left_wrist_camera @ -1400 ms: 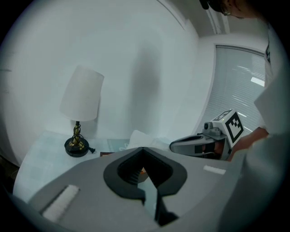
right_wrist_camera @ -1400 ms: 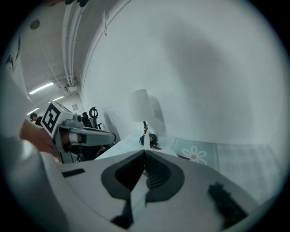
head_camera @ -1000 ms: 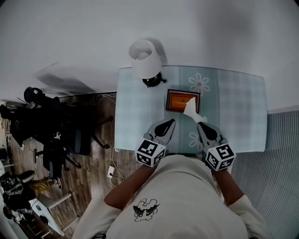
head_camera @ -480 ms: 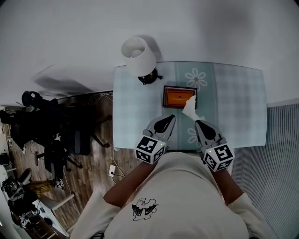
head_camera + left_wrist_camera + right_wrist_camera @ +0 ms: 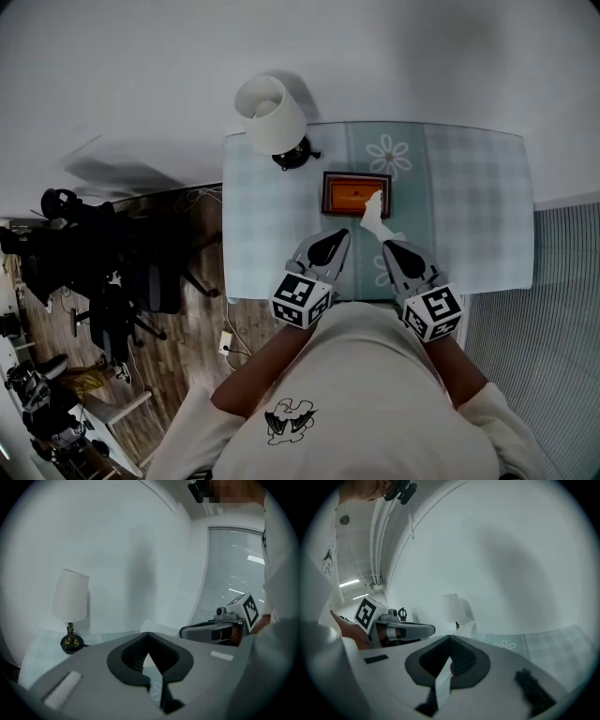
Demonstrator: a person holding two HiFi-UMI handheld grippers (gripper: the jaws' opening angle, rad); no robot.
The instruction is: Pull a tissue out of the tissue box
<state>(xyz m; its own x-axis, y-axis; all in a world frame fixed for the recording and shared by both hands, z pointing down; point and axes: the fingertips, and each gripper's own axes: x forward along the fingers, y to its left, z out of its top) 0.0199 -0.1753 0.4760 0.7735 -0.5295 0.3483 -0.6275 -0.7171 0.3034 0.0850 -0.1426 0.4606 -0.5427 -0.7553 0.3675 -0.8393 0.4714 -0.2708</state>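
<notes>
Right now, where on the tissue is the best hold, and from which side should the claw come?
The tissue is best gripped at its loose near end, from the near side. It rises from the top slot of the tissue box and trails toward the near edge of the table, leaving that end free. The right claw is shut on it there.

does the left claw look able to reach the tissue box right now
Probably yes: the left claw sits just short of the box with only bare table between; the lamp stands aside, and the tissue runs to the right claw.
</notes>
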